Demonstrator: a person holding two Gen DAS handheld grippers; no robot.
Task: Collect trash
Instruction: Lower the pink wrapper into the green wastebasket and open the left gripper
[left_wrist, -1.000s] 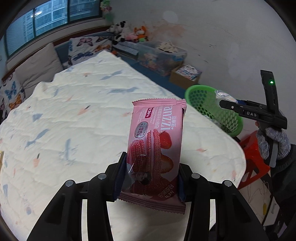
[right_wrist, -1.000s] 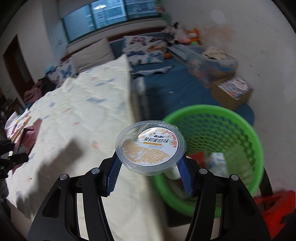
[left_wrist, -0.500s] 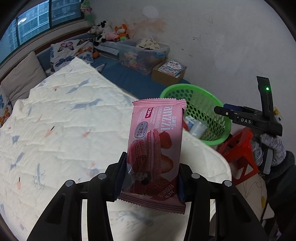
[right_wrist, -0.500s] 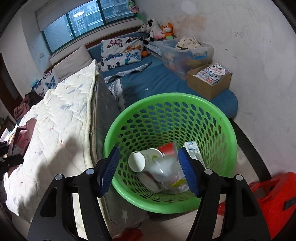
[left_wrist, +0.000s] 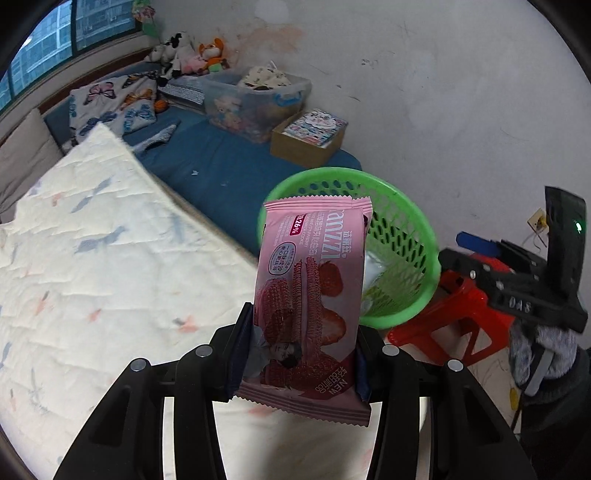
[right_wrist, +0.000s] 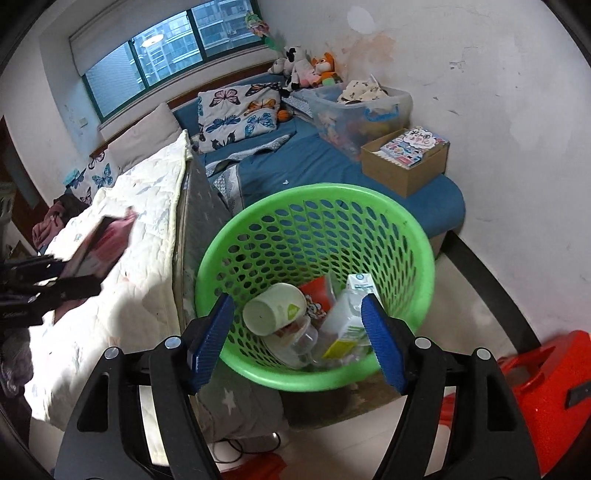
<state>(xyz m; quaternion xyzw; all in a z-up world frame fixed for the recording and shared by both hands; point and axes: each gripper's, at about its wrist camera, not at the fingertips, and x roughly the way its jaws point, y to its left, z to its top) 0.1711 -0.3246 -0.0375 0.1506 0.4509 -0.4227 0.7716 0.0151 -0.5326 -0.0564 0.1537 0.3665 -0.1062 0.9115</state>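
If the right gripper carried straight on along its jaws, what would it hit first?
Probably the trash inside the green basket: the open, empty right gripper points at the paper cup and carton, though depth is uncertain.

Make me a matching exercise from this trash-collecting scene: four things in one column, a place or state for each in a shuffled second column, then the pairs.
1. pink cookie packet
2. paper cup
3. right gripper
4. cardboard box

A. lying in the green basket
B. on the blue mattress
C. clamped in the left gripper
D. open, nothing between its pads

Pairs: 1-C, 2-A, 3-D, 4-B
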